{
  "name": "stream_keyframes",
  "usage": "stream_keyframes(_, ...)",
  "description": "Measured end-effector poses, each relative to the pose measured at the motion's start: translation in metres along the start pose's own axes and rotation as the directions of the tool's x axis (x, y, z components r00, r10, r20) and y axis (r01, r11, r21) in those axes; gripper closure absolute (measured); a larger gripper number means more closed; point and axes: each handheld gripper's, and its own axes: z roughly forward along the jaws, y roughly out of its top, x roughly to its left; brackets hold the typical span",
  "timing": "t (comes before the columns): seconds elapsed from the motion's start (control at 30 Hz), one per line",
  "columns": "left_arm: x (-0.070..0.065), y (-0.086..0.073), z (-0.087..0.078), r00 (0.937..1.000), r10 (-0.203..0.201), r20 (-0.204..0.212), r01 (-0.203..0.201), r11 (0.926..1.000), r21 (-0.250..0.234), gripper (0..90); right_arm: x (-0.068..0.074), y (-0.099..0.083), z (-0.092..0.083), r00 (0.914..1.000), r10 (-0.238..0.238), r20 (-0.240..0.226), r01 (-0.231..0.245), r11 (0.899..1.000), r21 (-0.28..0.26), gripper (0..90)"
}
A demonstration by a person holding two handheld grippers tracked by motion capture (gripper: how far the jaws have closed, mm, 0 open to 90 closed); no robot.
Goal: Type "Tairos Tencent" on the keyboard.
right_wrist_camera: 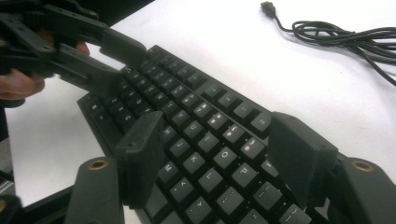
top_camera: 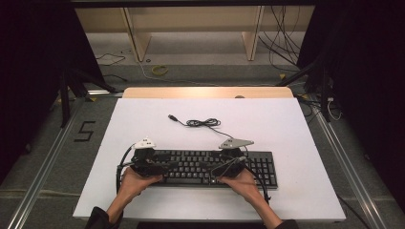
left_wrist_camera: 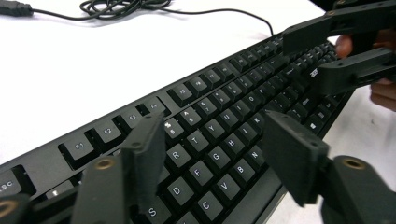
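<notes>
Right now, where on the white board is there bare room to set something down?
Free: the wide strips left and right of the keyboard, and the far corners beside the coiled cable. Crowded: the near middle, where the left gripper and right gripper sit over the keys.

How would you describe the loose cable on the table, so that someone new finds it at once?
Start from the white table and find the black keyboard near the person's edge. Behind the keyboard, toward the far side, lies a thin black cable. It is bundled in small loops and ends in a plug at its left.
</notes>
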Motion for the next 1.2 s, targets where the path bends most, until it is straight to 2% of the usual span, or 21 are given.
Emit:
stream_keyframes(0.13,0.000,-0.001,-0.003,1.0000,-0.001,0.004,0.001,0.9999,-0.011,34.3,-0.001,0.000,0.001,0.9999,-0.002,0.013,0.002,1.000,0.007,41.1)
stream_keyframes(0.3,-0.001,-0.002,-0.006,0.9999,0.004,0.010,-0.004,0.9997,-0.025,32.0,-0.002,0.000,0.004,0.9985,-0.014,0.054,0.012,1.000,0.026,53.5)
stream_keyframes(0.43,-0.001,-0.004,-0.010,0.9999,0.001,0.012,0.000,0.9991,-0.042,31.1,-0.003,0.000,0.007,0.9976,-0.022,0.065,0.019,0.999,0.043,61.2)
stream_keyframes(0.73,-0.002,-0.007,-0.016,1.0000,0.009,0.003,-0.009,0.9979,-0.064,30.5,-0.001,0.000,0.015,0.9977,-0.038,0.056,0.034,0.997,0.065,76.1)
stream_keyframes(0.93,0.000,-0.010,-0.020,1.0000,-0.002,0.003,0.002,0.9975,-0.071,30.4,0.001,0.001,0.021,0.9976,-0.049,0.050,0.044,0.996,0.081,85.3)
stream_keyframes(1.2,0.001,-0.015,-0.024,1.0000,-0.004,-0.002,0.004,0.9964,-0.084,30.0,0.002,0.001,0.026,0.9972,-0.052,0.055,0.046,0.993,0.107,90.0)
